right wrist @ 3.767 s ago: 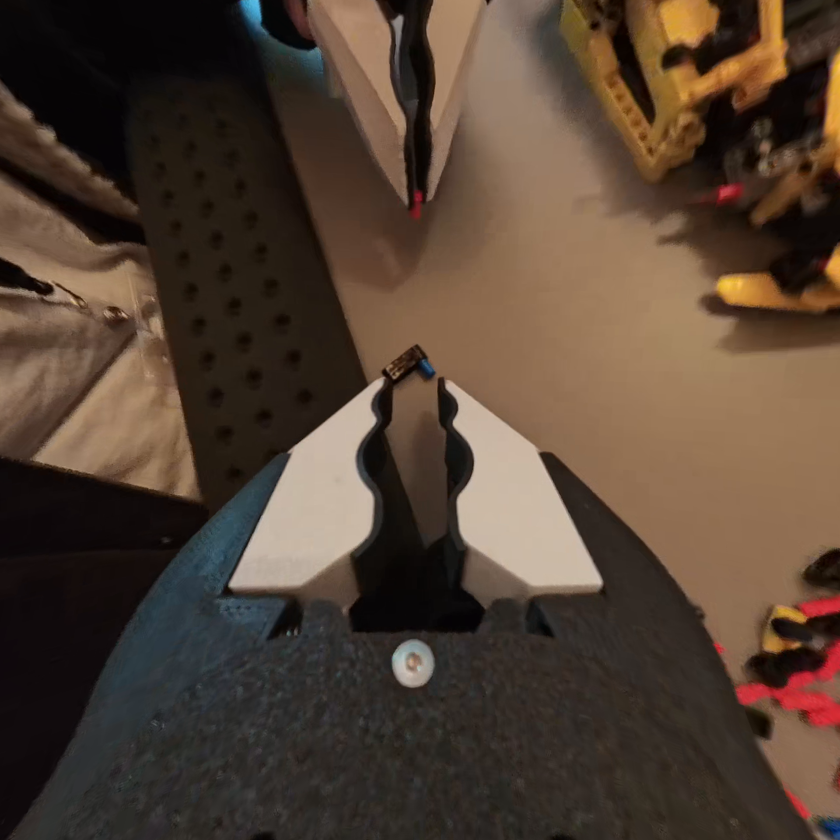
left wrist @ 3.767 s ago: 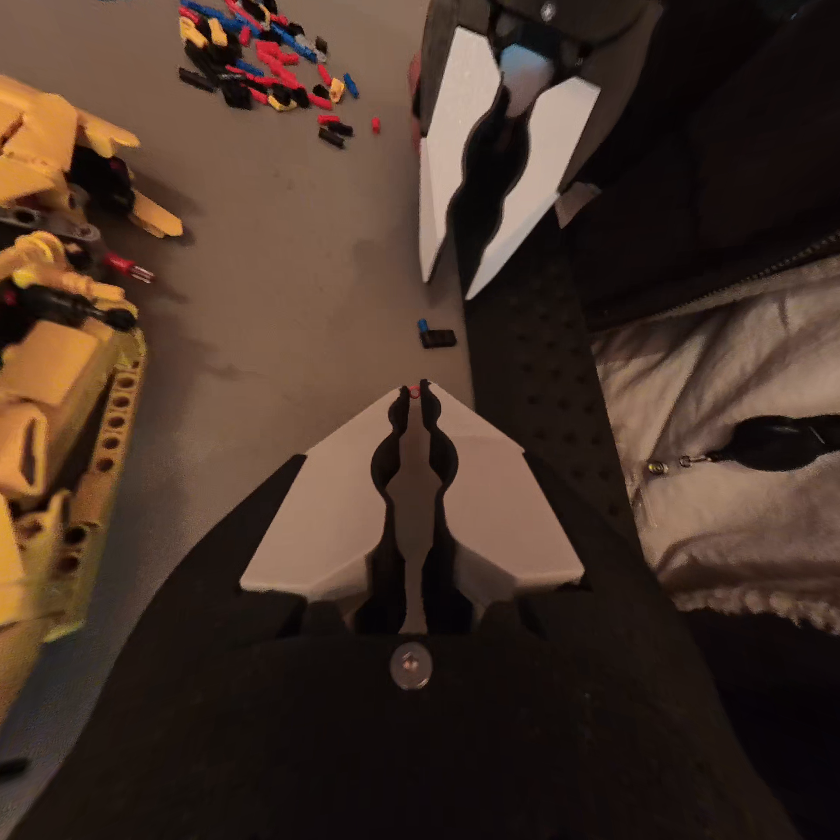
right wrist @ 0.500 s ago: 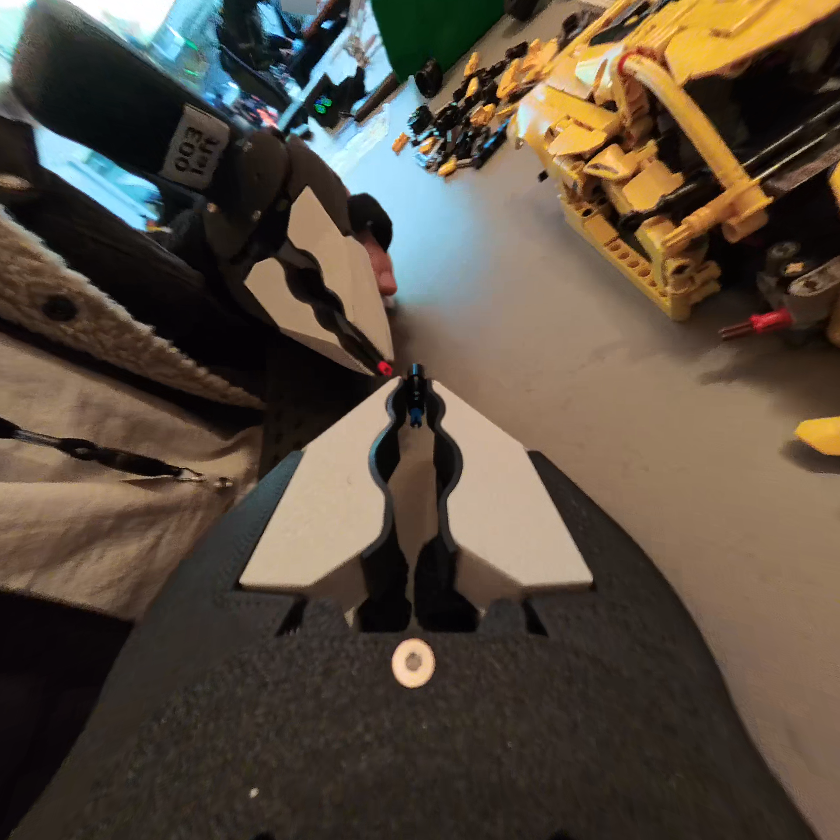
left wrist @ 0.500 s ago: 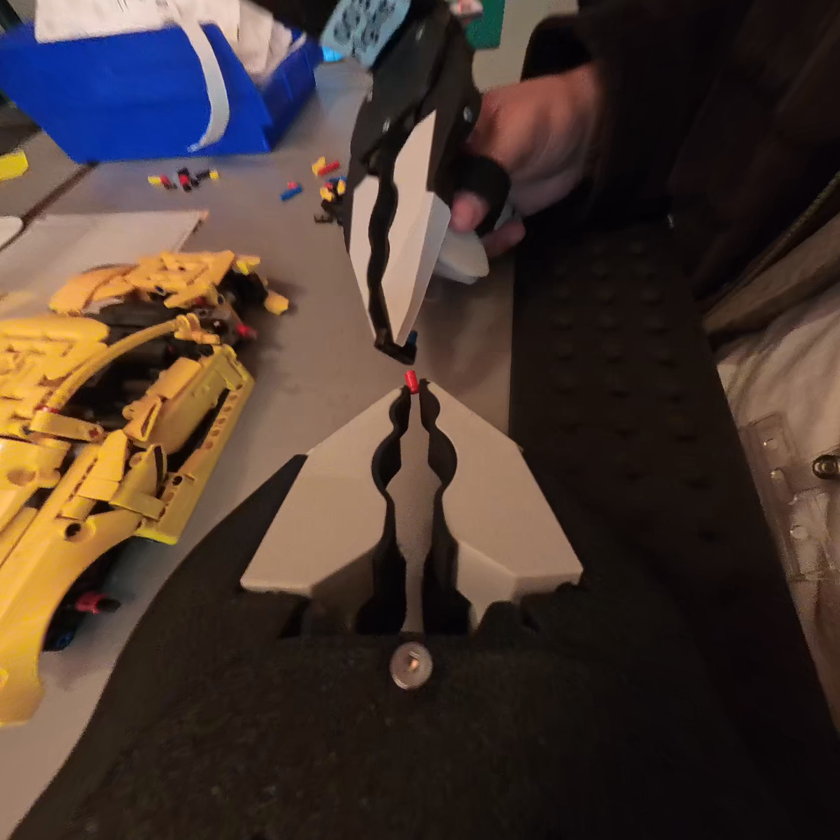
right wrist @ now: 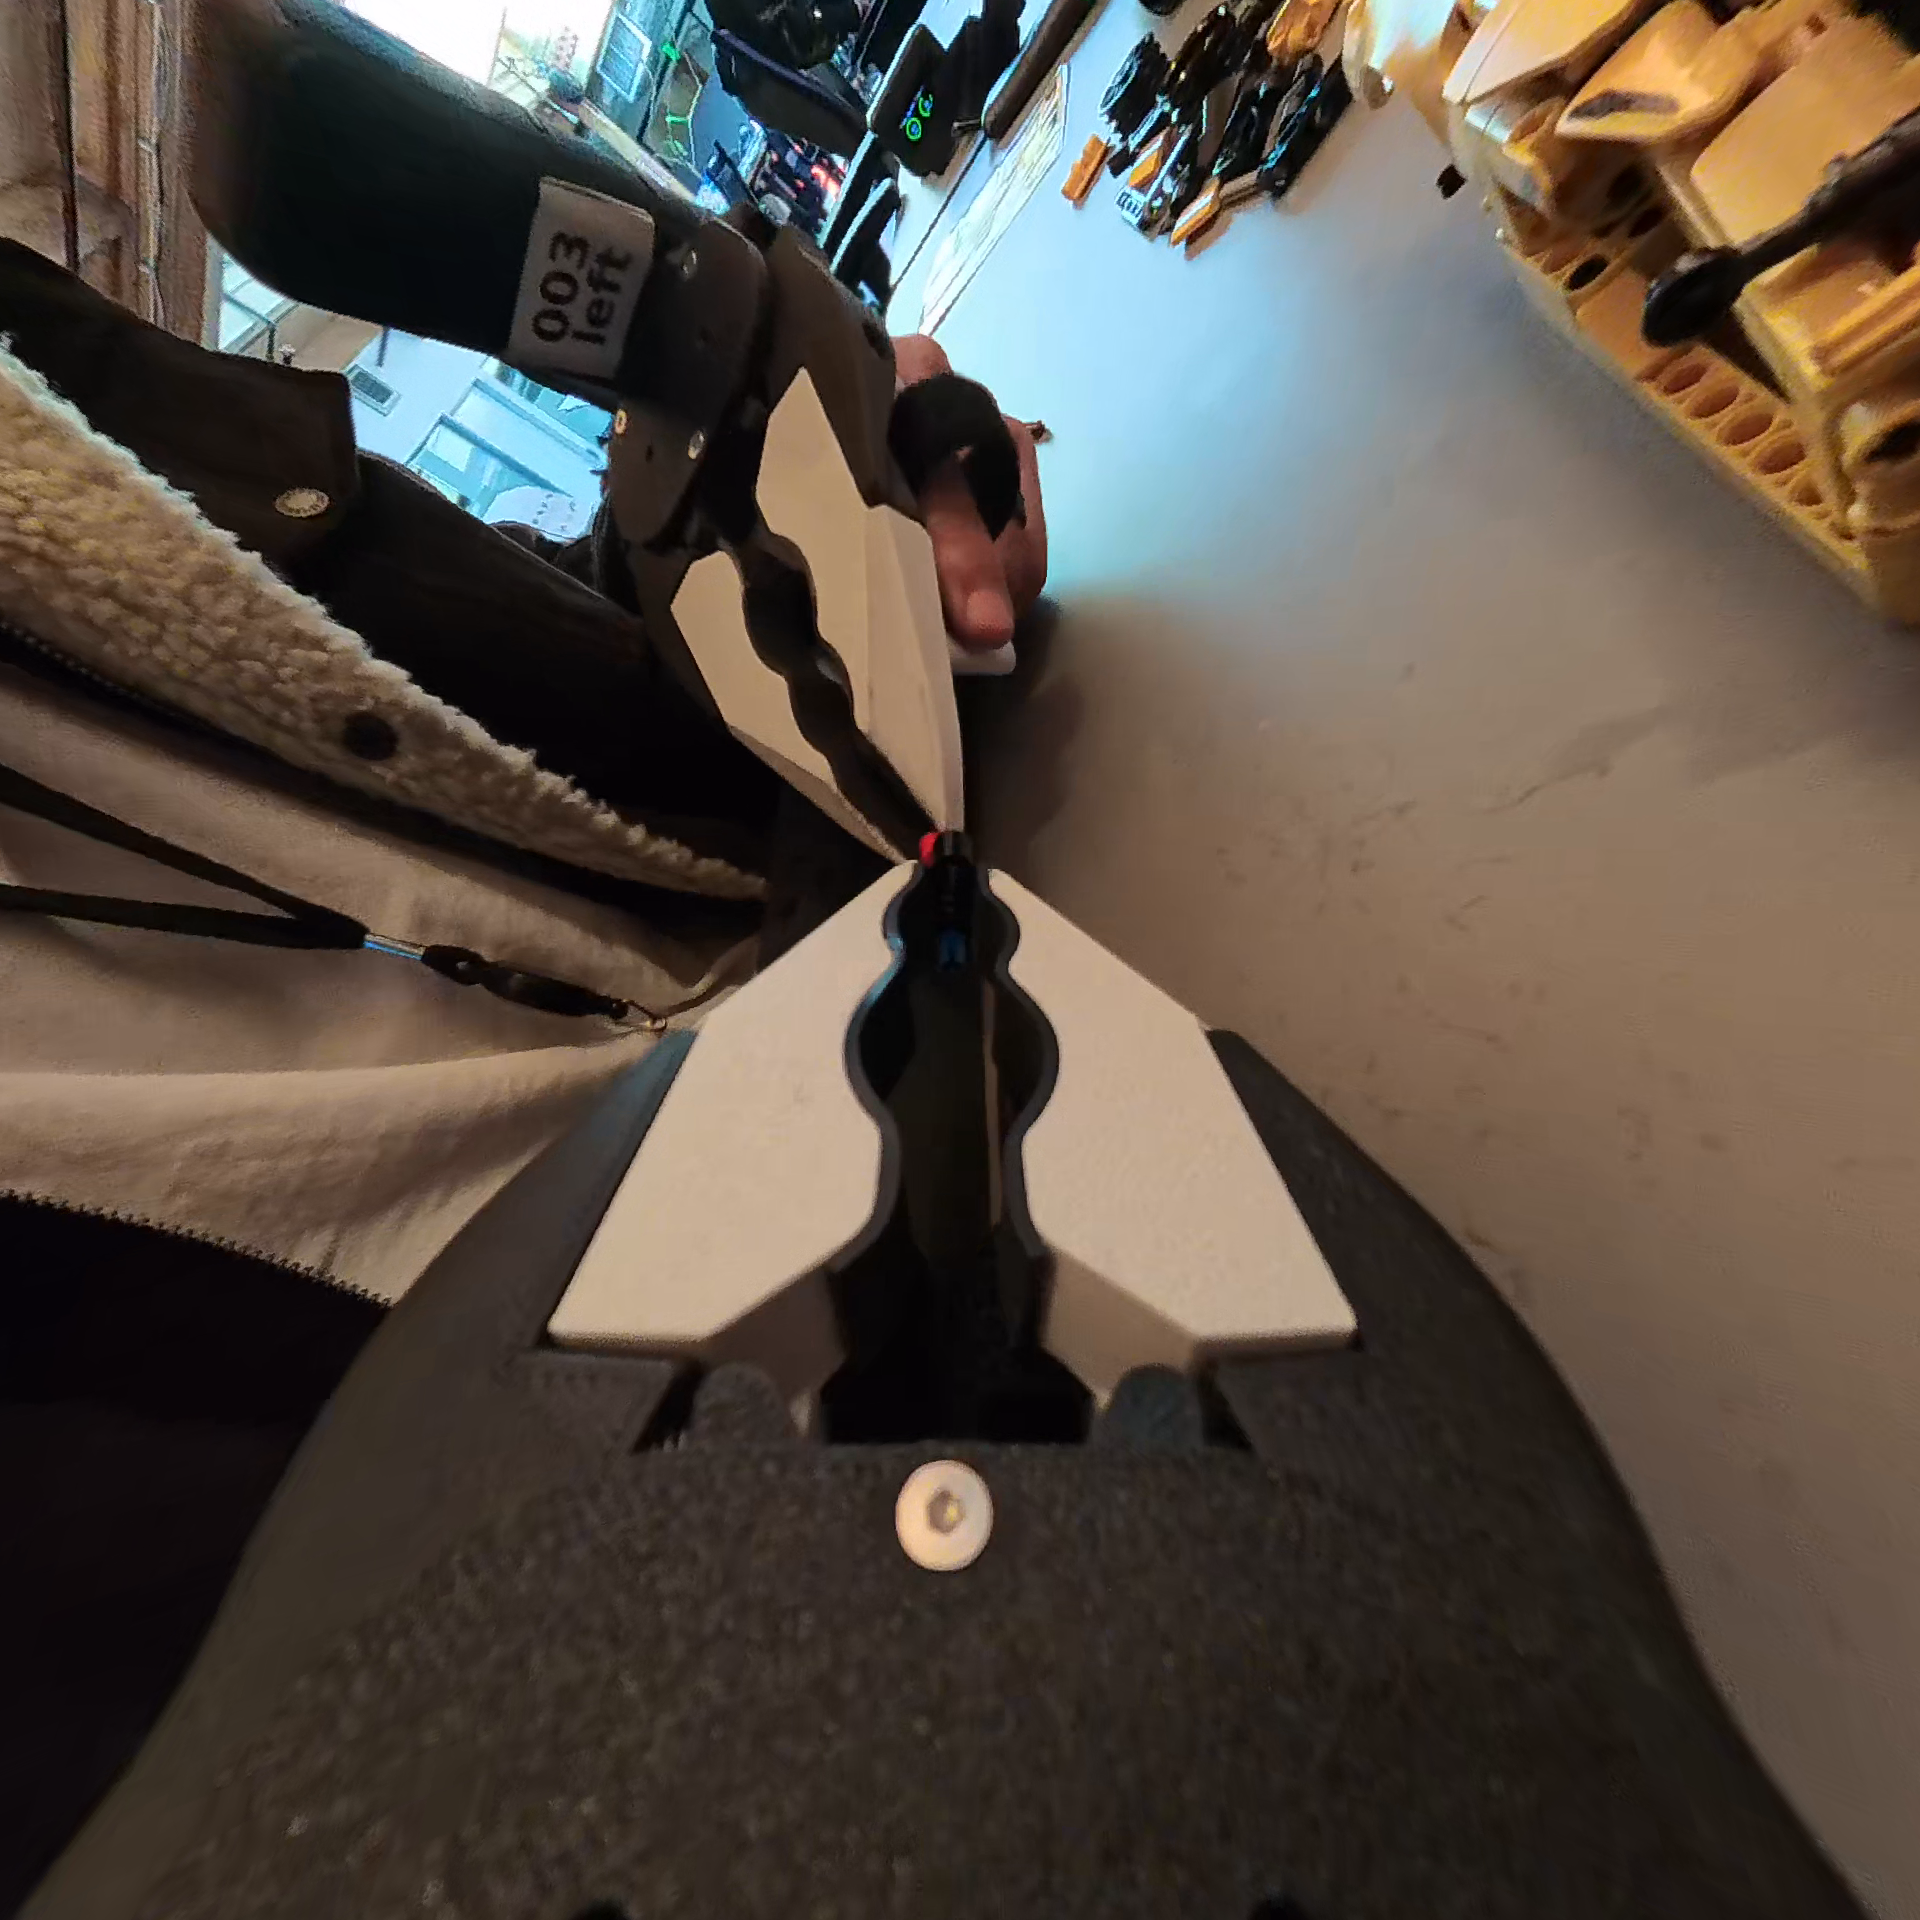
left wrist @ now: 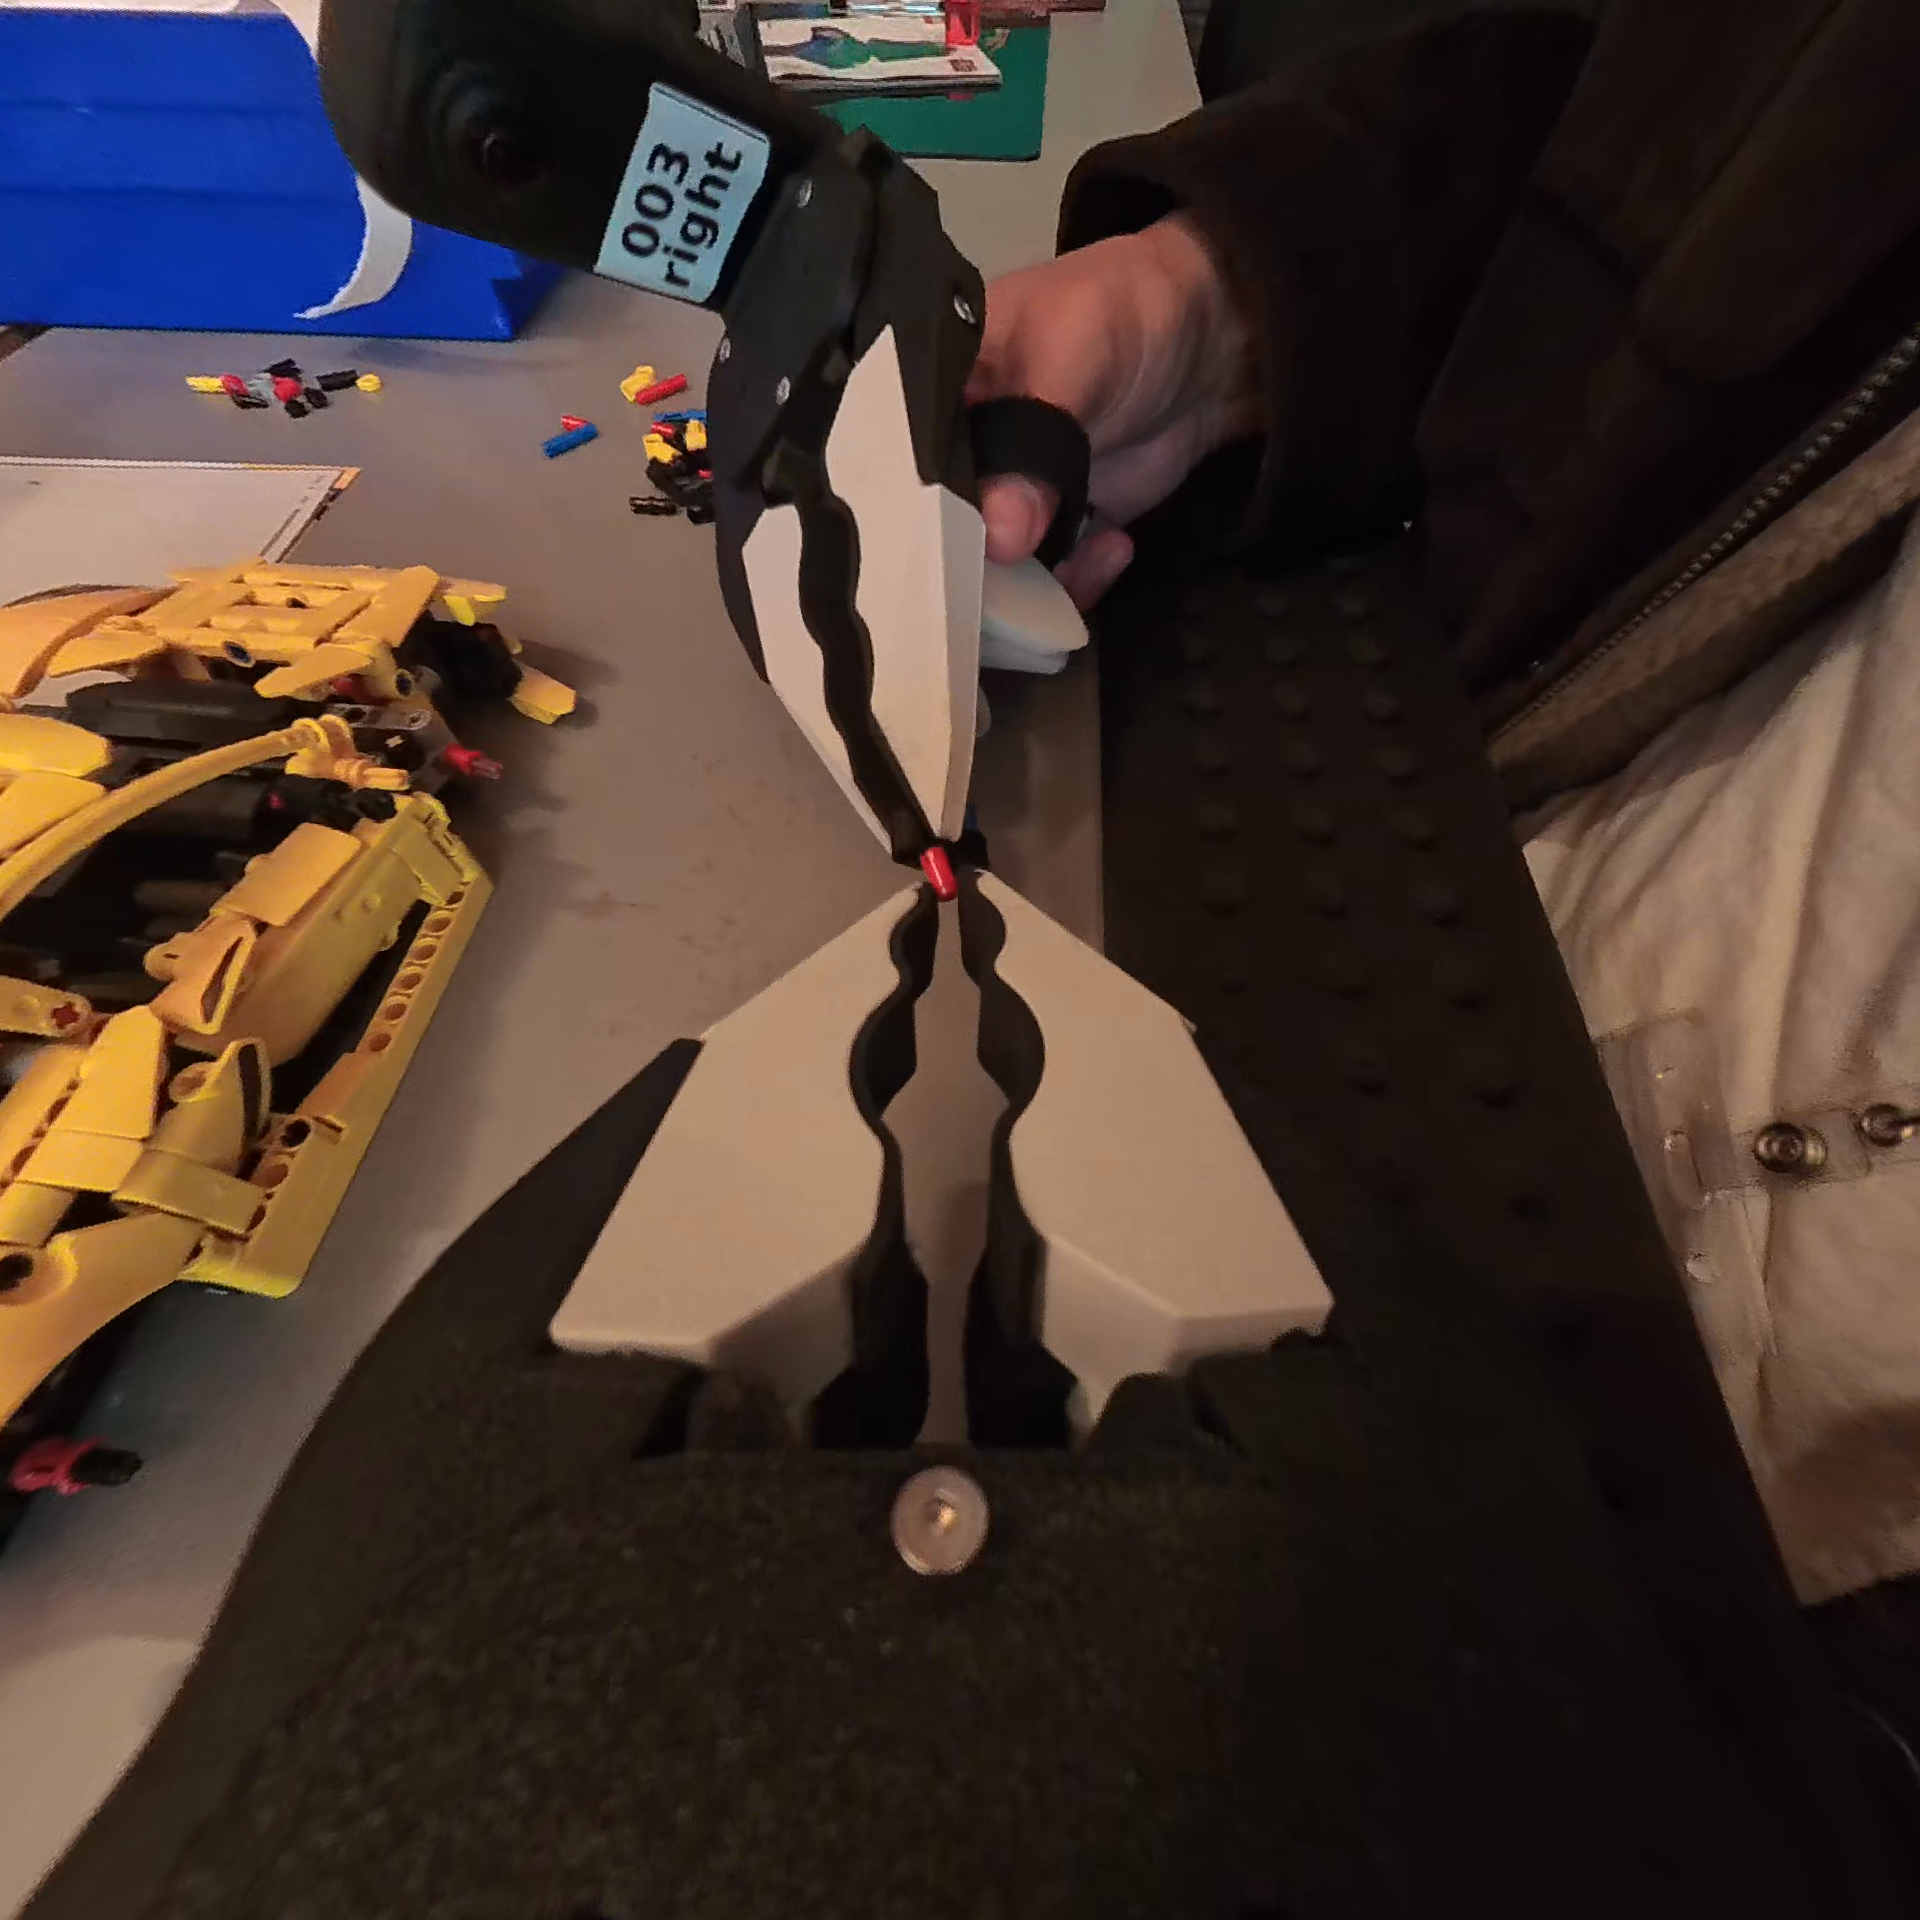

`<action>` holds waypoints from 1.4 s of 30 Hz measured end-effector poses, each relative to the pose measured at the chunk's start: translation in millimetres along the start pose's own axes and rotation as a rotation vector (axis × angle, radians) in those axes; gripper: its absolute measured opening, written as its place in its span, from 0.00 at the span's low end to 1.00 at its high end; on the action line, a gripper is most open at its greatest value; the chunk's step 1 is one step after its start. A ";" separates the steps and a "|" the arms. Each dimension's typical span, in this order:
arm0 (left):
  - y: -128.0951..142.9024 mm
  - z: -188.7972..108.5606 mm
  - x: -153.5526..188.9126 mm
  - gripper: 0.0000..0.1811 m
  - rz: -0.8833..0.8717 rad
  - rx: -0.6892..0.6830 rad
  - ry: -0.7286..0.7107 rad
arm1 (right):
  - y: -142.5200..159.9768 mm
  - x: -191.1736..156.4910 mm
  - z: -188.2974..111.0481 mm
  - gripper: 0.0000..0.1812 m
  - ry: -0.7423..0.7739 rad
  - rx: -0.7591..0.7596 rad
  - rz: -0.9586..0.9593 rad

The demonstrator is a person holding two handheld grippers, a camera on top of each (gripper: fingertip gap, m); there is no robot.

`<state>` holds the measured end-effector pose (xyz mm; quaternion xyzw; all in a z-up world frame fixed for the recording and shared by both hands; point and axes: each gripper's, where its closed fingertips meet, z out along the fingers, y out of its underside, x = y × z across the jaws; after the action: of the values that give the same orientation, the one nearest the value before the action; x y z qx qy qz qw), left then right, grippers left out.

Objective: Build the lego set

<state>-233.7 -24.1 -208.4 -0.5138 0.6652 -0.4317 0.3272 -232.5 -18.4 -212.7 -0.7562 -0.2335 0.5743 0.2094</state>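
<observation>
My left gripper (left wrist: 938, 896) is shut on a small red pin (left wrist: 936, 871) at its tips. My right gripper (right wrist: 943, 881) is shut on a small black connector with a blue pin (right wrist: 948, 940). The two grippers meet tip to tip above the table's near edge, and the red pin touches the black piece. In the left wrist view the right gripper (left wrist: 928, 837) comes down from above. In the right wrist view the left gripper (right wrist: 932, 837) and the red pin (right wrist: 928, 842) show just past my tips. The yellow lego car (left wrist: 197, 935) lies on the grey table to the left.
Loose small pieces (left wrist: 665, 447) are scattered at the back of the table (left wrist: 644, 790). A blue bin (left wrist: 187, 177) stands at the back left, with a paper sheet (left wrist: 145, 509) near it. A black perforated strip (left wrist: 1340, 935) runs along the table edge beside a person's jacket. Both grippers' tips are close together, under 4 cm apart.
The right gripper took the black and blue piece off the table. Both grippers lifted and turned, and their tips have closed the small gap until the red pin meets the black piece.
</observation>
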 end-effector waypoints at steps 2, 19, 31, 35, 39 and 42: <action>0.4 -0.1 0.4 0.02 -0.010 -0.003 0.009 | 0.3 -0.3 0.3 0.03 -0.004 -0.004 0.003; 9.3 3.8 10.0 0.02 -0.036 -0.072 0.089 | 8.5 -1.4 6.0 0.03 0.018 -0.064 -0.039; -22.2 -14.6 10.1 0.01 -0.192 0.146 0.208 | -12.2 -27.3 1.2 0.03 -0.159 0.044 -0.056; -65.3 -41.3 -22.5 0.01 -0.258 0.357 0.234 | -69.7 -45.8 -14.3 0.03 -0.269 0.235 -0.103; -126.9 -73.4 -81.4 0.01 -0.216 0.469 0.238 | -158.4 -62.2 -40.9 0.03 -0.232 0.349 -0.319; -174.5 -93.7 -130.8 0.01 -0.244 0.514 0.287 | -224.7 -70.7 -65.5 0.03 -0.148 0.404 -0.523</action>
<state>-212.4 107.2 -11.9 -0.4242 0.5071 -0.6899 0.2947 -210.8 116.9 -10.2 -0.5703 -0.3155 0.5891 0.4776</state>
